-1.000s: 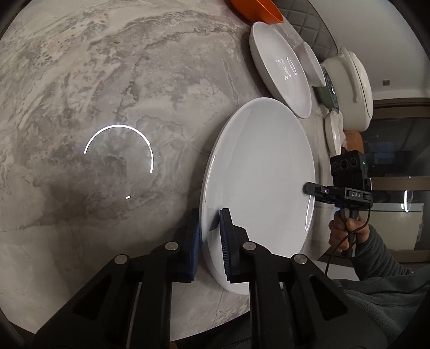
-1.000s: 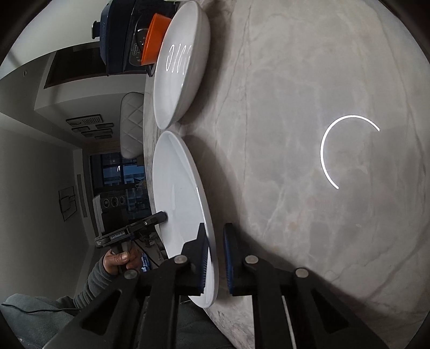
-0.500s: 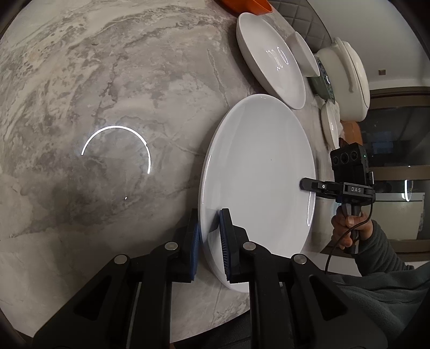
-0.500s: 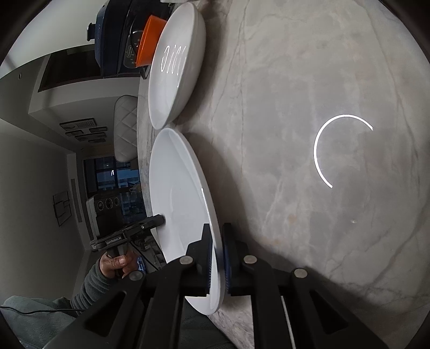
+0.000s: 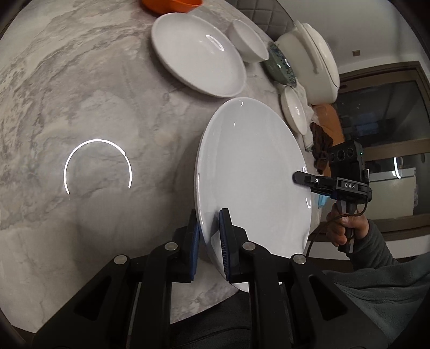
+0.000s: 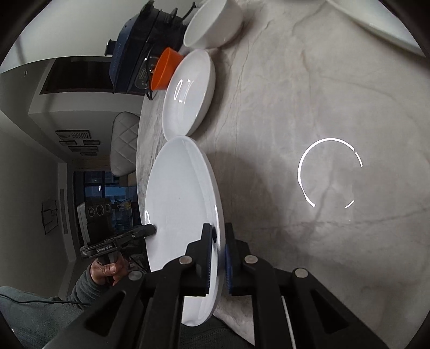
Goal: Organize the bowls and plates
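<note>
2 grippers [image 5: 209, 241] [image 6: 217, 257] – 1 flat plate [image 5: 255, 174] – clamped.

orange bowl [image 5: 172, 6]: cut off by the top edge in the left wrist view; only its near rim showed.
plate rim [image 5: 236, 284]: the lowest part lay behind the left tongs [image 5: 208, 243].
right tongs [image 5: 302, 178]: in the left wrist view only one tip showed on the plate; the far finger was behind the plate.
patterned bowl [image 5: 280, 64]: mostly hidden behind the white bowl [image 5: 248, 41] and the lidded pot [image 5: 314, 59].
dark heap [image 5: 319, 141]: beside the small dish, too unclear to tell what it was.
top-right dish [image 6: 376, 18]: cut off by the edge in the right wrist view.
counter [image 6: 295, 94]: near edge hidden under the tongs.
</note>
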### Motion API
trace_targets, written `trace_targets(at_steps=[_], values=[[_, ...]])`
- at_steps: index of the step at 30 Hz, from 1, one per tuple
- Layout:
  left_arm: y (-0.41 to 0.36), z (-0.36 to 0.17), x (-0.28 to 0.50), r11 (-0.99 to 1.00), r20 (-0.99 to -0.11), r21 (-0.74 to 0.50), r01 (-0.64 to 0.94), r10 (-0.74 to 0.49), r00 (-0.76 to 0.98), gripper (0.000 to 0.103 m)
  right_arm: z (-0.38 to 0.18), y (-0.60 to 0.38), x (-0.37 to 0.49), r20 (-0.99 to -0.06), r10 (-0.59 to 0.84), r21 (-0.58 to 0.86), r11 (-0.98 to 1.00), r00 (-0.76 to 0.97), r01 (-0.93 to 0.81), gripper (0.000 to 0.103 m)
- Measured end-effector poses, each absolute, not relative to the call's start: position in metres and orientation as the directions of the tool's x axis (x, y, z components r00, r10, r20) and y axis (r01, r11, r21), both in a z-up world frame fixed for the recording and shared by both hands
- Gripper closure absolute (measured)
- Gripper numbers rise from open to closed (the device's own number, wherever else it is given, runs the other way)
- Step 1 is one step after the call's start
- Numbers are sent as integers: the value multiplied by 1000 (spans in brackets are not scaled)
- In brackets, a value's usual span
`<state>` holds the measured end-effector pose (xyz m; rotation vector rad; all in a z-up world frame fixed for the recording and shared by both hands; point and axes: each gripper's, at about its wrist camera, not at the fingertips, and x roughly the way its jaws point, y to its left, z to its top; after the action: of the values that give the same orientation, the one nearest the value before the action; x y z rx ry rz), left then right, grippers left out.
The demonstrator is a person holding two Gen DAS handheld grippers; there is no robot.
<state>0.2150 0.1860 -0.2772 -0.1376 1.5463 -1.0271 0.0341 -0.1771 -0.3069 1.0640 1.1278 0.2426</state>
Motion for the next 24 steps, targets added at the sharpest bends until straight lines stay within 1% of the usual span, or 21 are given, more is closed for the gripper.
trace_targets(at_steps=[2,6,10,13,18,24], values=[[165,-267,209,575,-729,-674,465,-622,-288,91,-294,-188,17,-620,614,783,521,488,340,92],[117,-249,199,539,-730,-661,521,-622,-283,91,-276,-212,-14,-626,570,776,522,532,353,91],[75,-250,189,552,-744,-644,530,-613,-266,91,-278,-238,-32,-618,555,781,514,556,354,91],[55,-262,185,570,-758,-627,530,-602,-250,91,-293,-257,-32,-619,559,781,512,552,357,91],[49,-304,184,641,-796,-593,487,-558,-236,91,-323,-272,-23,-629,586,776,516,511,362,91],[45,-321,189,681,-814,-573,456,-538,-219,90,-340,-277,-1,-643,607,764,547,467,342,90]])
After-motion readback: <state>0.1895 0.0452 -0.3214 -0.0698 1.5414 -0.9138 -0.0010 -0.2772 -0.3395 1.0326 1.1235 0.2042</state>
